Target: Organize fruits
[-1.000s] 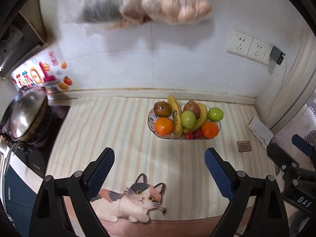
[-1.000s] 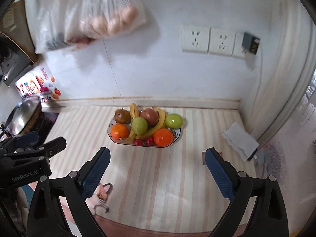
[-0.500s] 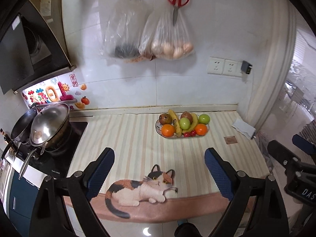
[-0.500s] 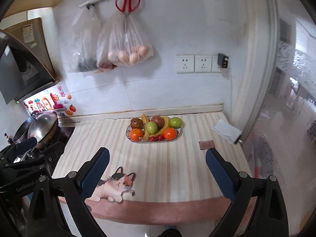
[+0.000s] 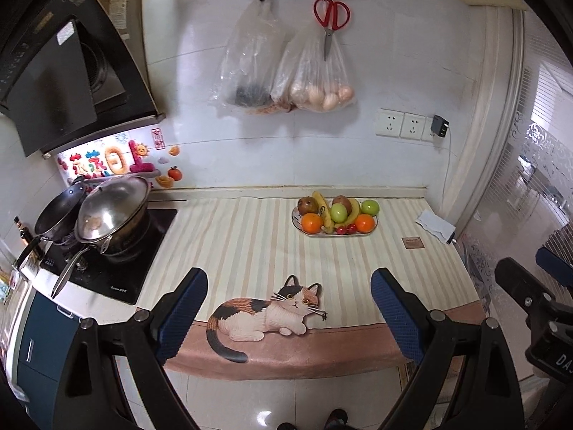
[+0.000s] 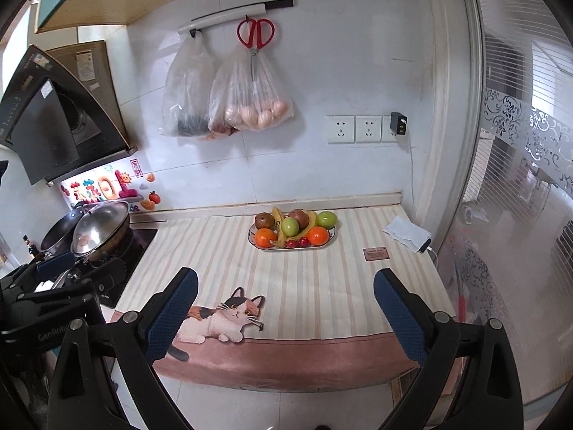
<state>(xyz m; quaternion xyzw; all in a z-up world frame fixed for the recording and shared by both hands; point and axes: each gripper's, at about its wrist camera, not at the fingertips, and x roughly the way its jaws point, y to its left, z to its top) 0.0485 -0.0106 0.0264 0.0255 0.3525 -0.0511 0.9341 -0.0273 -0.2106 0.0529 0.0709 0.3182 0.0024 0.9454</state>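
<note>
An oval fruit plate [image 5: 369,233] [image 6: 331,233] sits near the back of the striped counter mat. It carries two oranges [image 5: 312,223] [image 6: 265,237], green apples [image 5: 338,212] [image 6: 290,227], bananas [image 5: 322,205] [image 6: 278,215], brownish fruits and small red ones. My left gripper [image 5: 289,313] hovers open and empty well in front of the counter edge, far from the plate. My right gripper [image 6: 285,313] is likewise open and empty, held back over the floor. Each gripper shows at the edge of the other's view.
A stove with lidded pans [image 5: 111,215] stands at the left. Plastic bags [image 5: 315,71] and red scissors [image 5: 331,14] hang on the wall. A folded white cloth [image 6: 406,233] and a small brown card [image 6: 376,253] lie at the right, beside a glass partition [image 6: 508,179]. A cat picture [image 5: 265,313] marks the mat's front.
Both grippers have pulled back and risen away from the fruit plate, so the whole counter, wall and floor now show. Jaws stayed open.
</note>
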